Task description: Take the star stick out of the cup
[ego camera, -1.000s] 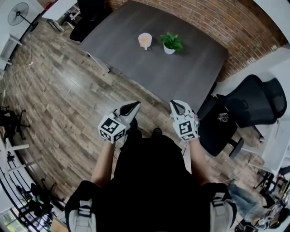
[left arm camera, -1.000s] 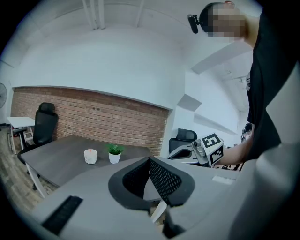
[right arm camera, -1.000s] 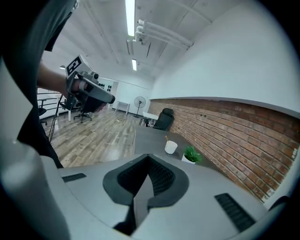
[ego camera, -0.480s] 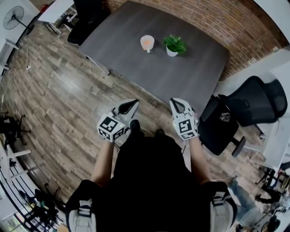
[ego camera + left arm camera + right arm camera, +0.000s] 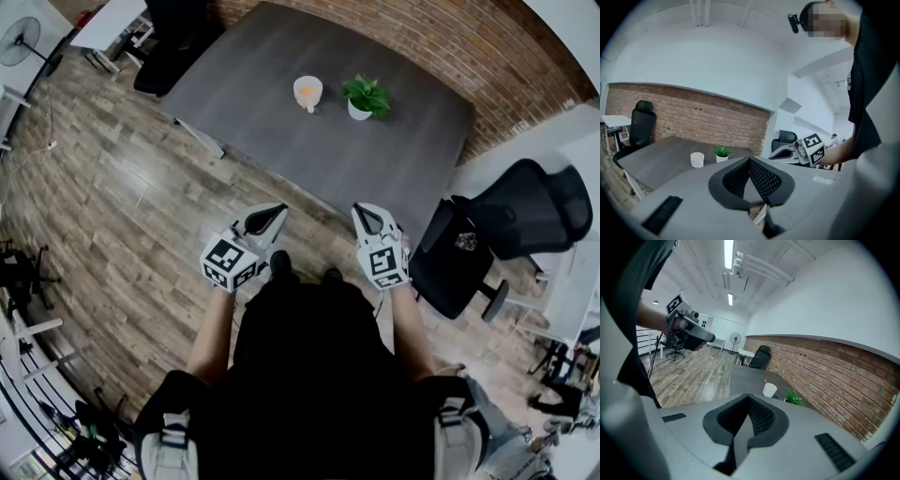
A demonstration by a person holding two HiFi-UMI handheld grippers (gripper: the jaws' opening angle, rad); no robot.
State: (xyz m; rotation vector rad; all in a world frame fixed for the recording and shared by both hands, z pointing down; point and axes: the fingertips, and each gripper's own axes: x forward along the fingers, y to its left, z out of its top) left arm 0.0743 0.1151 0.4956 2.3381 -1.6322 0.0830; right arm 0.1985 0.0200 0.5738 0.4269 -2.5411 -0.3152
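A white cup [image 5: 307,92] stands on the dark grey table [image 5: 281,122], far ahead of both grippers. Something orange shows inside it; in the right gripper view a thin stick [image 5: 765,380] pokes up from the cup [image 5: 769,390]. The cup [image 5: 697,159] also shows in the left gripper view. My left gripper [image 5: 280,214] and right gripper [image 5: 360,212] hang side by side over the wooden floor, short of the table's near edge. The jaws of the left gripper [image 5: 750,160] and of the right gripper [image 5: 749,397] meet at their tips with nothing between them.
A small potted plant [image 5: 361,97] stands just right of the cup. A black office chair [image 5: 525,211] sits to the right of the table, another [image 5: 178,37] at its far left end. A brick wall [image 5: 422,47] runs behind the table. A fan [image 5: 19,42] stands far left.
The cup and plant have slid slightly right and down in the head view as the person steps. Both grippers keep the same pose, jaws shut.
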